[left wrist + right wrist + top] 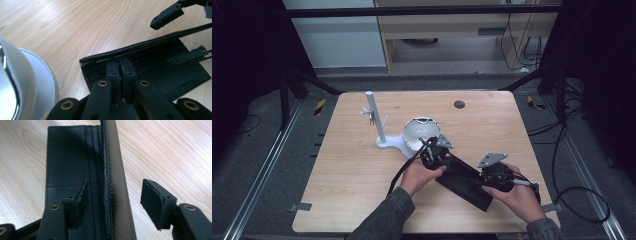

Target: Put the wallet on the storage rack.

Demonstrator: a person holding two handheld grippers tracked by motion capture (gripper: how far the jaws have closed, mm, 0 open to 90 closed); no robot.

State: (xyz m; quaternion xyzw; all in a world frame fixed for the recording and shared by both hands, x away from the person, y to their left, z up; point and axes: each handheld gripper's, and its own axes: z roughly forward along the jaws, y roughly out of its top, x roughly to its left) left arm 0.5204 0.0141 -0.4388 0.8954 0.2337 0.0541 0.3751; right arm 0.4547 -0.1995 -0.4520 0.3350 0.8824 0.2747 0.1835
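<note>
On the table point(352, 170), the wallet point(464, 182) runs diagonally, left gripper point(432, 150) pinching its far end, right gripper point(492, 181) fingers part-open astride its raised flap.

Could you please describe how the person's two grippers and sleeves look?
Both the left gripper and right gripper are black with two flat jaws, brass-coloured rivets and a grey three-cornered plate on top. A black cable trails from the left one. The sleeves are dark grey.
</note>
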